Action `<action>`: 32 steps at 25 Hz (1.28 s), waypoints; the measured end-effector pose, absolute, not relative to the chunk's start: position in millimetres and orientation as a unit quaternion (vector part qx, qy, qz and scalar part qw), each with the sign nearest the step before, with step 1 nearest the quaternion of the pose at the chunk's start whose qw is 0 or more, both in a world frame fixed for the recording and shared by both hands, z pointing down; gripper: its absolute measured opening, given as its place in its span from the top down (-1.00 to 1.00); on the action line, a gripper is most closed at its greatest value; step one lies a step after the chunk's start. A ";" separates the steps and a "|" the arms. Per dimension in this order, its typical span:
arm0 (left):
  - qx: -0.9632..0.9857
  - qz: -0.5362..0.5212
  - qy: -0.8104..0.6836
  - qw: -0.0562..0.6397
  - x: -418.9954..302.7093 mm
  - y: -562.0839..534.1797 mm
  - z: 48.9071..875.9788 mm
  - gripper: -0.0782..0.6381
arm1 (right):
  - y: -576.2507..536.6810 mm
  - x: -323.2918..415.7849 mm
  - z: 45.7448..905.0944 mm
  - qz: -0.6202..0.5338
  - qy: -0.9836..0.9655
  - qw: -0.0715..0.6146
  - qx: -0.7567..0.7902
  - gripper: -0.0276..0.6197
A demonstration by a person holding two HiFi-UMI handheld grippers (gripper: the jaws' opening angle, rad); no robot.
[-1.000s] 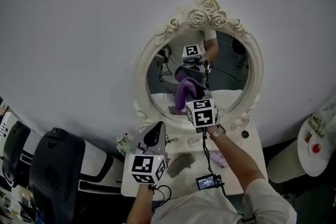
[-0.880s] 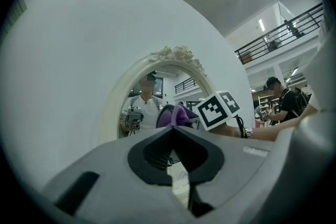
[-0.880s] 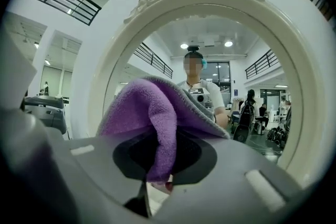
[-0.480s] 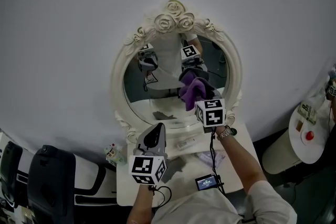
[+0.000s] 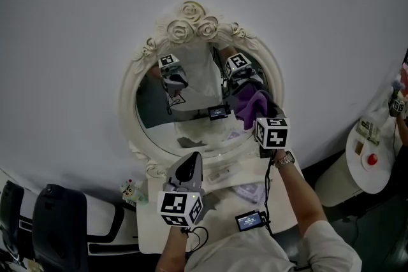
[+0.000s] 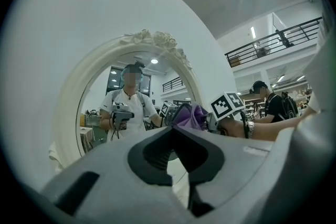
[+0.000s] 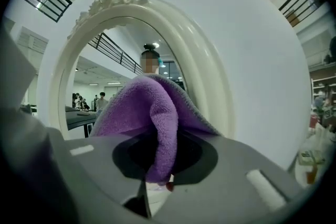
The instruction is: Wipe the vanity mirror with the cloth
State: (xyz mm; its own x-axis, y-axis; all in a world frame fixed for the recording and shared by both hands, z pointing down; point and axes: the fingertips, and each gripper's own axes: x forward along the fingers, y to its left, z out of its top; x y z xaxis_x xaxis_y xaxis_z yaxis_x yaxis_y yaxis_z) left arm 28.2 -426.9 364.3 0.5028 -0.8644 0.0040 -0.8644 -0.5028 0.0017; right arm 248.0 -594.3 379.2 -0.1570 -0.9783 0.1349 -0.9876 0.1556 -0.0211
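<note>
Clamping the cloth [image 7: 153, 113], the right hand-held gripper [image 7: 160, 162] faces the mirror [image 5: 153, 113].

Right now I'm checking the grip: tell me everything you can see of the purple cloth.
The cloth is purple, fleecy fabric with a greyish edge, bunched and folded. One fold is pinched in the shut right gripper; the rest mounds up beyond it. It sits by the right side of the mirror, seemingly against the glass.
</note>
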 end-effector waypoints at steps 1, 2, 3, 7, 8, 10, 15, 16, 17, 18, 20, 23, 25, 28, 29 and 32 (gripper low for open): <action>0.866 0.001 -0.500 0.004 27.2 -427.1 365.8 0.78 | -595.0 252.8 380.2 0.053 -0.756 0.044 0.651 0.70; 0.866 0.001 -0.500 0.005 26.4 -426.9 367.2 0.78 | -595.4 255.1 380.6 0.051 -0.754 0.045 0.654 0.71; 0.865 0.002 -0.501 0.006 25.4 -426.4 368.4 0.77 | -595.7 256.0 380.4 0.047 -0.750 0.045 0.658 0.71; 0.861 0.007 -0.509 0.006 14.8 -420.8 372.3 0.78 | -588.9 245.8 380.3 0.042 -0.729 0.039 0.682 0.73; 0.858 0.008 -0.513 0.007 9.3 -419.7 373.6 0.78 | -585.9 235.6 382.0 0.039 -0.733 0.039 0.678 0.73; 0.853 0.010 -0.522 0.010 -4.1 -418.8 376.7 0.77 | -580.9 206.9 390.0 0.039 -0.749 0.039 0.660 0.73; 0.830 0.011 -0.557 0.019 -43.6 -408.1 381.7 0.77 | -566.6 96.0 424.2 0.055 -0.810 0.064 0.581 0.73; 0.825 0.012 -0.565 0.019 -51.8 -404.6 382.7 0.77 | -563.6 70.9 430.8 0.057 -0.822 0.071 0.562 0.73; 0.820 0.013 -0.572 0.019 -60.2 -401.2 384.0 0.77 | -561.0 47.1 436.3 0.056 -0.833 0.077 0.544 0.73; 0.814 0.014 -0.580 0.019 -69.0 -397.5 385.5 0.78 | -558.7 24.7 440.8 0.055 -0.843 0.083 0.529 0.73; 0.800 0.015 -0.599 0.023 -88.5 -388.6 389.1 0.77 | -553.9 -15.5 448.1 0.053 -0.859 0.092 0.501 0.73; 0.779 0.015 -0.627 0.032 -117.5 -375.4 395.3 0.78 | -549.4 -62.4 457.8 0.049 -0.875 0.104 0.471 0.73; 0.766 0.016 -0.641 0.037 -133.7 -368.3 399.9 0.78 | -549.2 -84.3 464.4 0.046 -0.880 0.112 0.459 0.73; 0.754 0.018 -0.655 0.043 -150.0 -359.9 405.6 0.77 | -550.7 -108.3 473.3 0.036 -0.883 0.131 0.449 0.72; 0.752 0.019 -0.658 0.044 -152.2 -357.8 406.6 0.78 | -551.3 -113.0 475.6 0.034 -0.883 0.136 0.448 0.72; 0.754 0.024 -0.655 0.043 -149.9 -355.0 407.5 0.78 | -553.5 -111.4 478.6 0.039 -0.881 0.137 0.451 0.72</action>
